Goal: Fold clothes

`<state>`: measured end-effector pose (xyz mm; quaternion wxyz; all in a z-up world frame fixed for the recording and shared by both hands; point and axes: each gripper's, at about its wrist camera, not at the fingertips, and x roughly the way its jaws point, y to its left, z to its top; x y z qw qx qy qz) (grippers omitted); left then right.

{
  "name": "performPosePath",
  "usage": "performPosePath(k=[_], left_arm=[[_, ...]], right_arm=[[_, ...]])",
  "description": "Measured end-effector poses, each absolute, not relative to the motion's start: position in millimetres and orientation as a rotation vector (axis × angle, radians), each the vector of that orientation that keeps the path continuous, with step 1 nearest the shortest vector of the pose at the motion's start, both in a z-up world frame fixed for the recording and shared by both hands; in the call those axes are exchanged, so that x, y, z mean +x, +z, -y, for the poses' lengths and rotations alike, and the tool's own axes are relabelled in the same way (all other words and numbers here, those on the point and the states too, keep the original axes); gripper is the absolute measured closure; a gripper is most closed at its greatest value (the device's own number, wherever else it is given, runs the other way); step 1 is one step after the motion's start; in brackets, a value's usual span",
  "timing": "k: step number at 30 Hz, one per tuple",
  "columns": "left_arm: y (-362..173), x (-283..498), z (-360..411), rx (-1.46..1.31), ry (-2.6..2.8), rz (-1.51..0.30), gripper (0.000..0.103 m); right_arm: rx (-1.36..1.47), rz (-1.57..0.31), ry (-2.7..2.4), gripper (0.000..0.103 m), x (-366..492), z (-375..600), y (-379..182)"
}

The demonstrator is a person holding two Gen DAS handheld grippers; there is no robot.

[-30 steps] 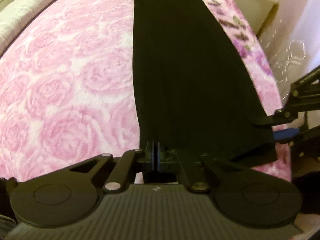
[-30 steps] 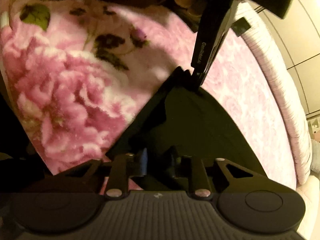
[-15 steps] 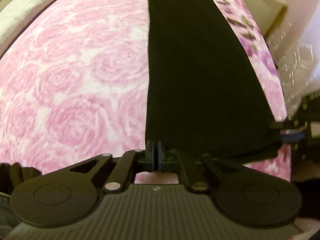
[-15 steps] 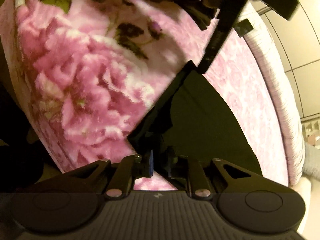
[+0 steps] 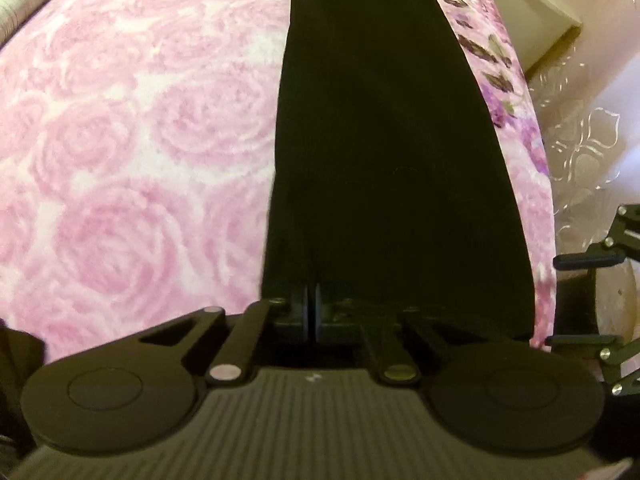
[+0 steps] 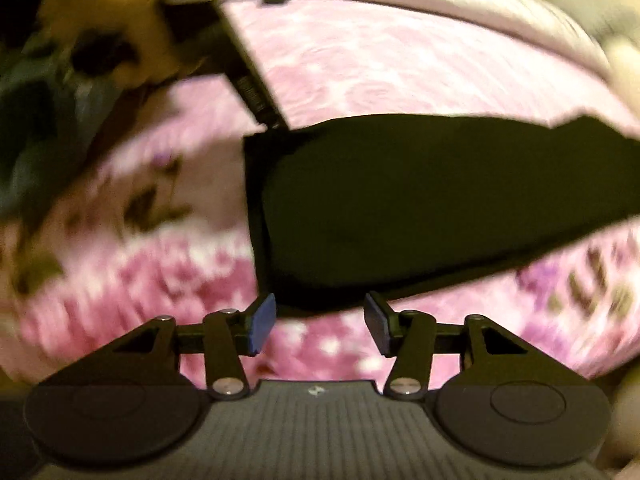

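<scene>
My left gripper [image 5: 311, 312] has its jaws pressed together on the near edge of the black garment [image 5: 384, 152], pinching the cloth at its near left corner. My right gripper [image 6: 318, 322] has its jaws apart, blue pads [image 6: 262, 322] bare, with nothing between them; the garment's near edge [image 6: 400, 208] lies just beyond the tips.

I see no container in either view; the garment lies straight on the bed's pink rose blanket [image 5: 132, 152].

From the left wrist view the garment runs as a long dark strip away from me toward the far end of the bed, narrowing with distance, its left edge straight and its right edge close to the bed's right side. That view also shows a pale cabinet [image 5: 528, 16] and a sheer patterned curtain [image 5: 580, 148] off the right edge, and the right gripper's black fingers [image 5: 588, 258] just beside the bed's near right corner.

The right wrist view, badly blurred, shows what the other cannot: the garment's end seen side-on, a folded layer doubled over at its left end, and the left gripper's finger [image 6: 256, 96] coming down onto the far left corner. A hand [image 6: 108, 28] shows at the upper left.

Open blanket spreads wide to the left of the garment; on the right only a narrow strip remains before the bed edge.
</scene>
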<state>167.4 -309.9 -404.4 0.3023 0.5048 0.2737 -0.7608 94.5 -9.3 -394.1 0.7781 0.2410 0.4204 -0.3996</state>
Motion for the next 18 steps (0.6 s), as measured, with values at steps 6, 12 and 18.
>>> performPosePath(k=[6,12,18], left_arm=[[-398.3,174.9,315.5,1.364,-2.055,-0.741,0.102],[-411.1,169.9,315.4,1.417,-2.090,-0.692,0.102],[-403.5,168.0,309.0,1.420,-2.139,-0.651,0.102]], right_arm=[[0.888,-0.627,-1.030,0.050,74.0,16.2,-412.2],[1.240,-0.306,-1.164,0.052,53.6,23.1,-430.3],[1.303,-0.280,-1.234,0.095,46.4,27.0,-426.9]])
